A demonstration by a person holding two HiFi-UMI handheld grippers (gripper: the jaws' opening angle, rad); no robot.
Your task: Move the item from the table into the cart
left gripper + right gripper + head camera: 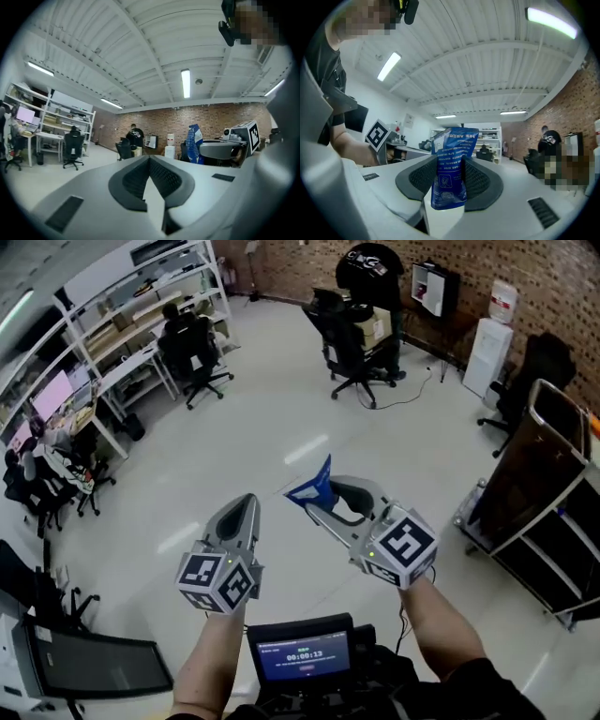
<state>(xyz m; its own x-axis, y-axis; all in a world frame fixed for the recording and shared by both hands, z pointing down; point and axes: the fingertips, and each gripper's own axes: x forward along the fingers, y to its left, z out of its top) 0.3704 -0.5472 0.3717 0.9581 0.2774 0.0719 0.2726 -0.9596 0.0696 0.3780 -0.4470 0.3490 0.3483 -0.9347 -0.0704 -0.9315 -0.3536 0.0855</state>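
Note:
A blue printed packet stands upright between the jaws of my right gripper, which is shut on it and held in the air over the floor. In the right gripper view the packet fills the gap between the dark pads. My left gripper hangs beside it to the left, shut and holding nothing; its pads meet at the tip. The left gripper view also catches the packet. The cart, a white frame with a dark brown panel, stands at the right, well apart from both grippers.
Black office chairs stand ahead on the pale floor. Desks and white shelves with seated people line the left side. A water dispenser stands by the brick wall. A small screen sits at my chest.

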